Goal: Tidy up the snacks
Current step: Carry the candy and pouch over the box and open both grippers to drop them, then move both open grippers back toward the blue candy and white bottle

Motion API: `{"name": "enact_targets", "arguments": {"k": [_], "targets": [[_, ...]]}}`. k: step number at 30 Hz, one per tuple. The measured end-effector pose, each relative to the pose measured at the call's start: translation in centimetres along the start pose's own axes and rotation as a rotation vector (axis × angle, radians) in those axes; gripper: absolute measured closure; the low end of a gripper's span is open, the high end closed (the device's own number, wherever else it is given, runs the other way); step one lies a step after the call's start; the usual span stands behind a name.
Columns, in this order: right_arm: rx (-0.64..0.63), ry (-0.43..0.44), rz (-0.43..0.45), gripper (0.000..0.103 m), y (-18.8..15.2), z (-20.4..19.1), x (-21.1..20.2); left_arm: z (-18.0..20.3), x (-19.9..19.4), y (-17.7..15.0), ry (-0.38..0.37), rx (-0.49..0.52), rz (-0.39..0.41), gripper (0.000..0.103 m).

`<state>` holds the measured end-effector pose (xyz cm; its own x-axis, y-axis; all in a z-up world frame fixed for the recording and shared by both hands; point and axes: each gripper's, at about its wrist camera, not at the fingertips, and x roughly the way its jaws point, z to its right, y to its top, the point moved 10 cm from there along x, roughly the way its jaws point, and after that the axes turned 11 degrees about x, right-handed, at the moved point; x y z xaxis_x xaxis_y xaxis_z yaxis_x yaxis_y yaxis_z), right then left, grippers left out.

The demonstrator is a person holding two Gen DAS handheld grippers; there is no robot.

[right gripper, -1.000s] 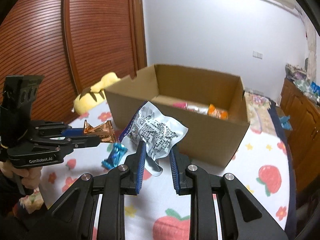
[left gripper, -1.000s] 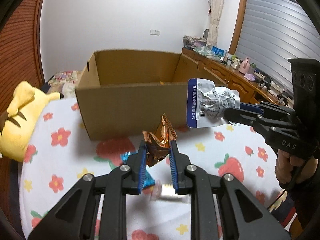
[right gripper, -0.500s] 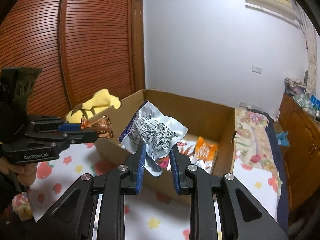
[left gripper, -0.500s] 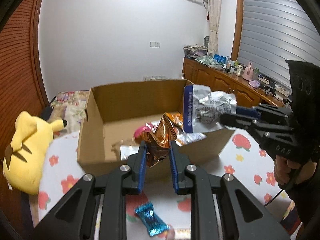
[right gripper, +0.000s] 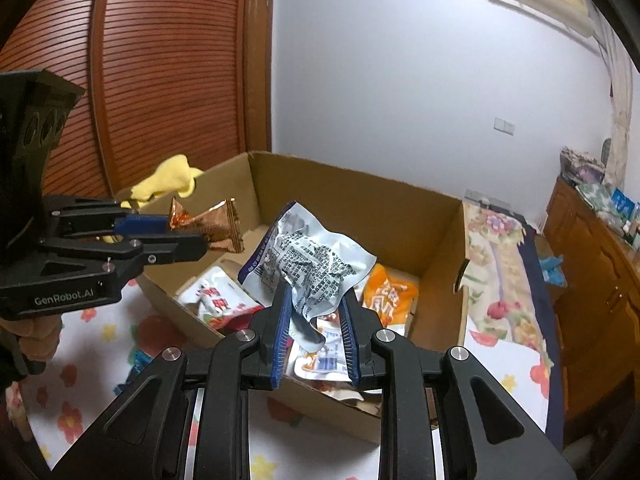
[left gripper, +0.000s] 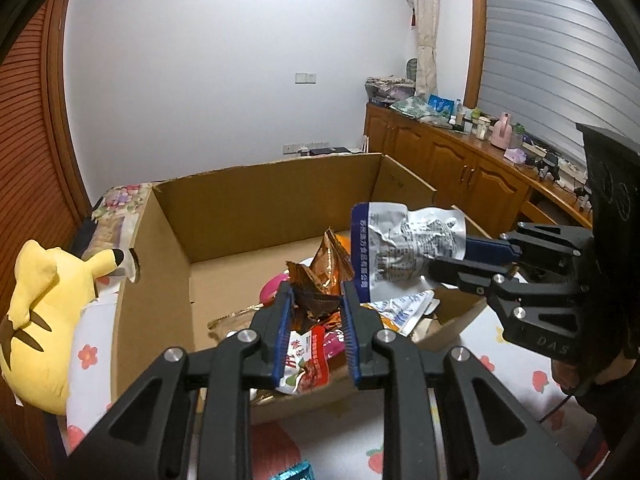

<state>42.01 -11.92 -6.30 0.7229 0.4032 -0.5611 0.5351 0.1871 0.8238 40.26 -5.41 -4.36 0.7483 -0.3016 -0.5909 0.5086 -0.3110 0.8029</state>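
Left gripper [left gripper: 316,300] fingers pinch a copper wrapper [left gripper: 320,276], jaws just easing; right gripper [right gripper: 314,312] clamps a silver packet [right gripper: 308,264]. Both over cardboard box [left gripper: 256,196] of snacks. Yellow plush [left gripper: 44,308] beside box on floral bed [left gripper: 516,364]; wooden wardrobe [right gripper: 160,80] behind.

The left gripper [left gripper: 316,294] is being pointed forward and downward, its blue-padded jaws being kept nearly closed on a crumpled copper wrapper [left gripper: 320,272]. The right gripper [right gripper: 314,296] is being held at much the same downward tilt, its jaws being pressed onto a creased silver packet [right gripper: 308,264]. The two grippers are being carried side by side, close but not touching, each reaching into the other's view from the side. The left hand [right gripper: 38,332] is being wrapped around its handle; only part of the right hand [left gripper: 570,374] is being shown, below its gripper body.
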Motion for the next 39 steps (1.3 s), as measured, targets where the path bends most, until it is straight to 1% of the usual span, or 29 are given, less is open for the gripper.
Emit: {"name": "enact_targets", "arguments": {"k": [1,4,7,12,16,21,25,26,27,30,32,34,39], "targets": [[0.002,-0.004,-0.007,0.081,-0.1,0.1,0.2,-0.1,0.4,-0.1,0.003,0.005,-0.009,0.075],[0.011,-0.006,-0.023,0.081,-0.4,0.4,0.5,0.0,1.0,-0.2,0.007,0.007,-0.018,0.074],[0.019,-0.013,-0.033,0.080,-0.7,0.6,0.7,0.0,1.1,-0.4,0.003,-0.003,-0.021,0.070],[0.035,-0.016,-0.035,0.080,-0.8,1.0,0.4,-0.1,0.8,-1.0,0.005,-0.004,-0.023,0.069],[0.048,-0.020,-0.040,0.079,-0.8,1.1,0.2,0.1,-0.1,-1.6,0.004,-0.009,-0.020,0.068],[0.031,-0.031,-0.027,0.078,-0.6,0.3,-1.4,0.5,-2.1,-2.2,0.007,-0.005,-0.002,0.068],[0.005,-0.065,-0.002,0.077,-0.3,-0.3,-2.9,1.0,-4.0,-2.6,0.009,-0.005,0.010,0.066],[-0.014,-0.087,0.009,0.079,-0.1,-0.4,-3.1,1.1,-4.4,-2.7,0.013,-0.002,0.013,0.066],[-0.029,-0.104,0.014,0.080,0.1,-0.4,-2.9,1.1,-4.7,-2.9,0.018,0.000,0.014,0.066],[-0.011,-0.121,-0.022,0.080,-0.1,0.2,-1.5,1.0,-5.7,-3.5,0.025,0.001,0.016,0.066],[0.020,-0.102,-0.016,0.080,0.0,0.4,-1.5,0.8,-6.0,-4.0,0.027,-0.007,0.015,0.065],[0.045,-0.077,-0.017,0.077,-0.2,0.2,-2.0,0.7,-6.3,-4.9,0.027,-0.020,0.011,0.064],[0.037,-0.036,-0.030,0.068,-1.4,-2.1,-3.9,0.4,-6.7,-7.7,0.027,-0.051,-0.017,0.063]]}}
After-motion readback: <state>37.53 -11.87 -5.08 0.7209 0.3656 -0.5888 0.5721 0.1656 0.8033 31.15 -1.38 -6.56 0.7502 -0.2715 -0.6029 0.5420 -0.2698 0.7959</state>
